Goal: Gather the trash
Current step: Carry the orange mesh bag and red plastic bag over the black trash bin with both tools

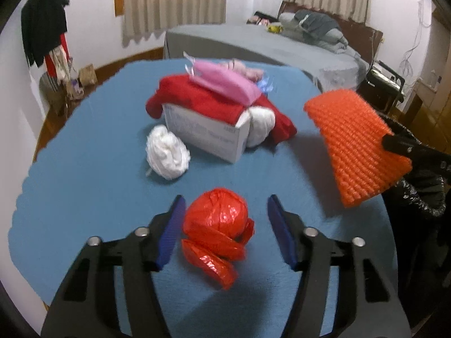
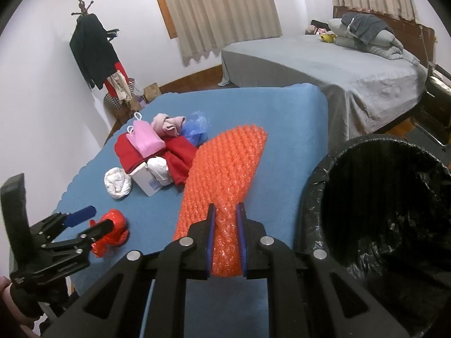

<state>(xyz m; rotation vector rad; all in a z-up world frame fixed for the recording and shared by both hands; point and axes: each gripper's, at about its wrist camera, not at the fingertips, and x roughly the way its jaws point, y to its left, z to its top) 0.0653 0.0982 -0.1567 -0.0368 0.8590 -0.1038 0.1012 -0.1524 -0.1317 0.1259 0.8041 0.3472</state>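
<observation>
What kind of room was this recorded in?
Most likely a bedroom: a bed with grey covers and piled bedding, a coat stand hung with clothes, and curtained windows behind the blue table.

A: The red bag (image 1: pixel 217 225) looks like thin plastic, glossy and crinkled. The tabletop (image 1: pixel 84 183) wears a matt blue cloth.

B: The orange wrap (image 2: pixel 222 174) is bubbly, knobbly plastic foam with a slight sheen. The bin liner (image 2: pixel 394 211) is shiny black film. The 2 white wads (image 1: pixel 166 155) look like soft, crumpled plastic.
</observation>
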